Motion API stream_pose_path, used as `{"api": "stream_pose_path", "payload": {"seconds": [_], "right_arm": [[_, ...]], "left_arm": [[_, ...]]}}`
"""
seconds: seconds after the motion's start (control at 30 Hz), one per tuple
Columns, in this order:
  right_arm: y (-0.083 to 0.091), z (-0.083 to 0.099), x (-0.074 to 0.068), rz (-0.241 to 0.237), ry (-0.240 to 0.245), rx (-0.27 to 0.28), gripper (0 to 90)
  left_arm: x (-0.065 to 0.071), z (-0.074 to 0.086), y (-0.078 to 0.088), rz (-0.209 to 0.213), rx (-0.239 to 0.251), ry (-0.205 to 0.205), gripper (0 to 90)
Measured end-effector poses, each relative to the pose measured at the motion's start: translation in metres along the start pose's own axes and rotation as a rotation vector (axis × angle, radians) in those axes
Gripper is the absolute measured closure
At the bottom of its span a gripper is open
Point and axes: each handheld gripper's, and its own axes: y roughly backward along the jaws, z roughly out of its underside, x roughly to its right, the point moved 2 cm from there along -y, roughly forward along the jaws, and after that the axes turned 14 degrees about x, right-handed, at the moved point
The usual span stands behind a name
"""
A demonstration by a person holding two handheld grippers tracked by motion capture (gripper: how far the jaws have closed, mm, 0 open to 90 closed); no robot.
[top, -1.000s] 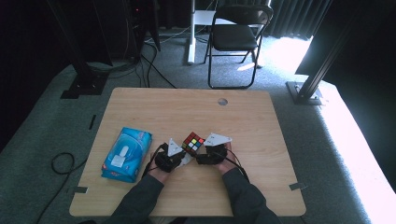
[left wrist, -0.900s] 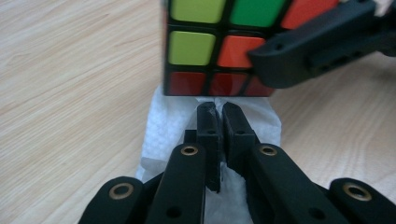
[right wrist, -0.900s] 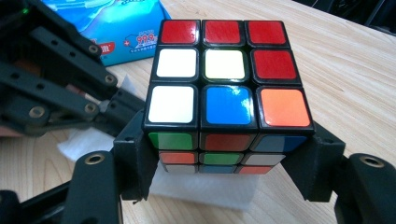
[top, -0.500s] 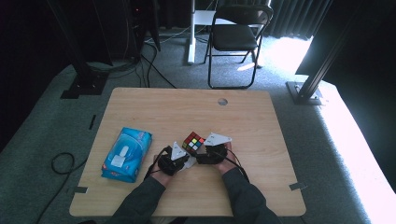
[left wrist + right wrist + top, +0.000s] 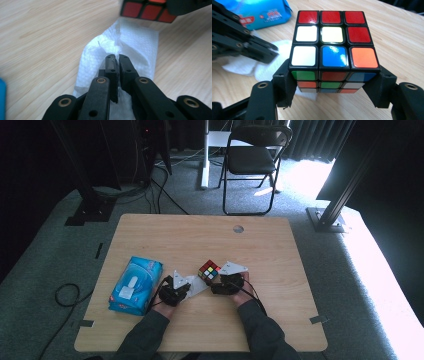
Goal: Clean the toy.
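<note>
A scrambled puzzle cube (image 5: 332,42) is clamped between the jaws of my right gripper (image 5: 333,82), which is shut on its lower layers just above the table. In the high view the cube (image 5: 209,271) sits near the table's front middle, ahead of the right gripper (image 5: 216,284). My left gripper (image 5: 117,57) is shut on a bunched white tissue (image 5: 140,47), whose far end reaches the red face of the cube (image 5: 145,10). From above, the left gripper (image 5: 186,289) holds the tissue (image 5: 197,286) just left of the cube.
A blue pack of wipes (image 5: 136,285) lies on the wooden table (image 5: 260,245) to the left of my left hand. A small round hole (image 5: 238,228) is near the far edge. A folding chair (image 5: 250,160) stands beyond the table.
The left gripper has shifted slightly with the tissue beside the cube. The right gripper and the cube have stayed put.
</note>
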Motion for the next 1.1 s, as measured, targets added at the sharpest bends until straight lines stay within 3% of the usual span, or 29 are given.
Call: {"api": "stream_pose_path", "payload": {"seconds": [0.43,1.1], "right_arm": [[-0.009,0.010,0.003,0.076,-0.045,-0.056,33.9],[-0.017,0.020,0.006,0.118,-0.098,-0.109,33.8]], "left_arm": [[-0.016,0.005,0.007,-0.116,-0.008,0.065,87.2],[-0.017,0.006,0.007,-0.121,-0.011,0.077,83.2]]}}
